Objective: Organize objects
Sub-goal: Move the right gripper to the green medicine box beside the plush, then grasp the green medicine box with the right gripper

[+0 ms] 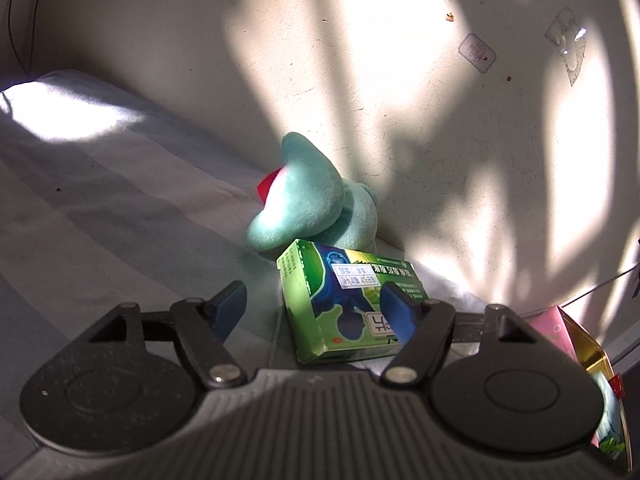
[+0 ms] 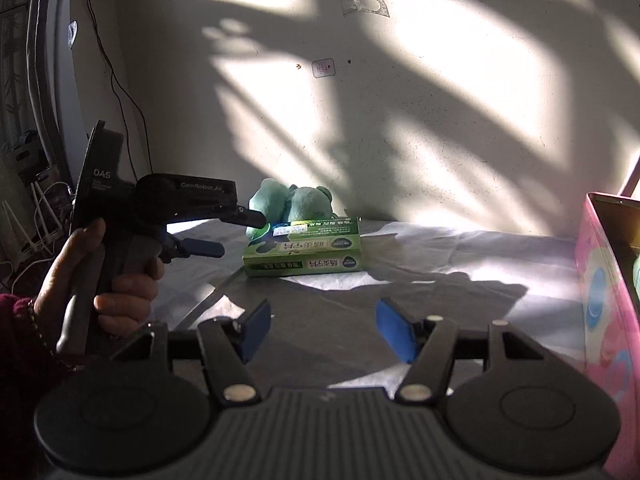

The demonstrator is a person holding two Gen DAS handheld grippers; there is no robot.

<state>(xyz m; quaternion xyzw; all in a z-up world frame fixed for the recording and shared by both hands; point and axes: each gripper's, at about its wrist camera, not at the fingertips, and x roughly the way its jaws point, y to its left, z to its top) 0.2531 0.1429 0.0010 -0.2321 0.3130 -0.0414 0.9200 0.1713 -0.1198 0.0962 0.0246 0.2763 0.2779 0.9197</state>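
Observation:
A green box point(image 1: 344, 304) lies flat on the striped bed sheet point(image 1: 100, 216), in front of a teal plush toy point(image 1: 312, 200) that leans by the wall. My left gripper point(image 1: 314, 310) is open, its jaws wide apart around the box's near left part; the right pad point(image 1: 396, 316) overlaps the box. In the right wrist view the left gripper point(image 2: 236, 232) reaches from the left to the green box point(image 2: 306, 254) and the plush toy point(image 2: 290, 204). My right gripper point(image 2: 324, 330) is open and empty, well short of the box.
A pink box point(image 2: 608, 304) stands open at the right edge; it also shows in the left wrist view point(image 1: 554, 330). The sunlit wall point(image 1: 400, 100) runs close behind the toy. Cables and routers point(image 2: 36, 204) sit at far left.

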